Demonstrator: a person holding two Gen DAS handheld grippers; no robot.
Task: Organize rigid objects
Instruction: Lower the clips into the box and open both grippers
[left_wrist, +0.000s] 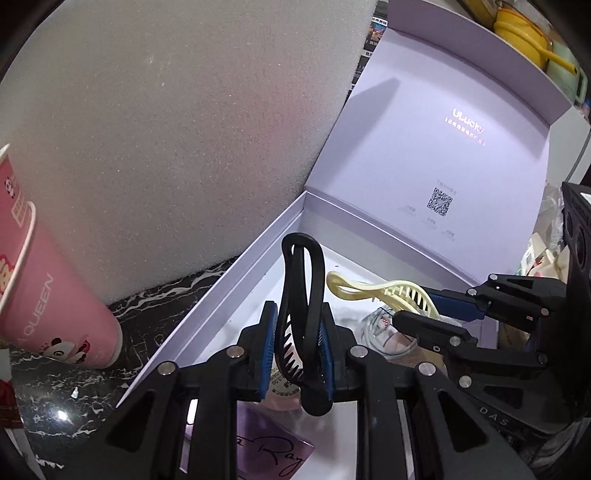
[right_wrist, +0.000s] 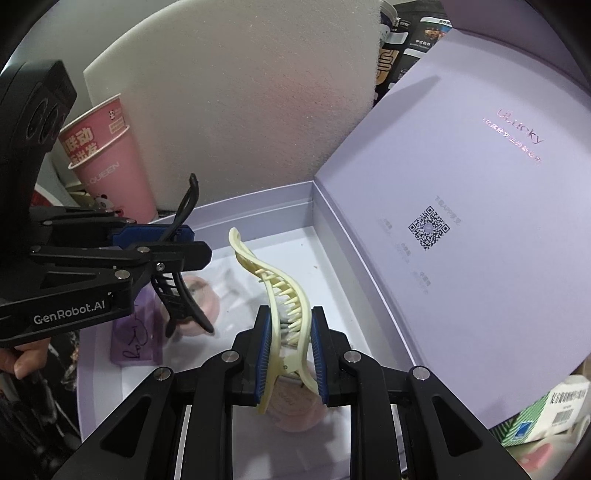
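Note:
My left gripper (left_wrist: 297, 347) is shut on a black hair clip (left_wrist: 301, 295) and holds it above the open lilac box (left_wrist: 229, 280). It also shows in the right wrist view (right_wrist: 173, 254) with the black clip (right_wrist: 181, 295). My right gripper (right_wrist: 290, 350) is shut on a cream hair clip (right_wrist: 284, 291) over the same box (right_wrist: 332, 229). The right gripper (left_wrist: 432, 306) appears at the right of the left wrist view with the cream clip (left_wrist: 384, 290).
The box lid (right_wrist: 480, 184) stands open at the right. Inside lie a purple card (right_wrist: 135, 339) and pink round items (right_wrist: 201, 299). A pink paper cup (left_wrist: 55, 291) and a white foam block (left_wrist: 177, 129) stand left of the box on dark marble.

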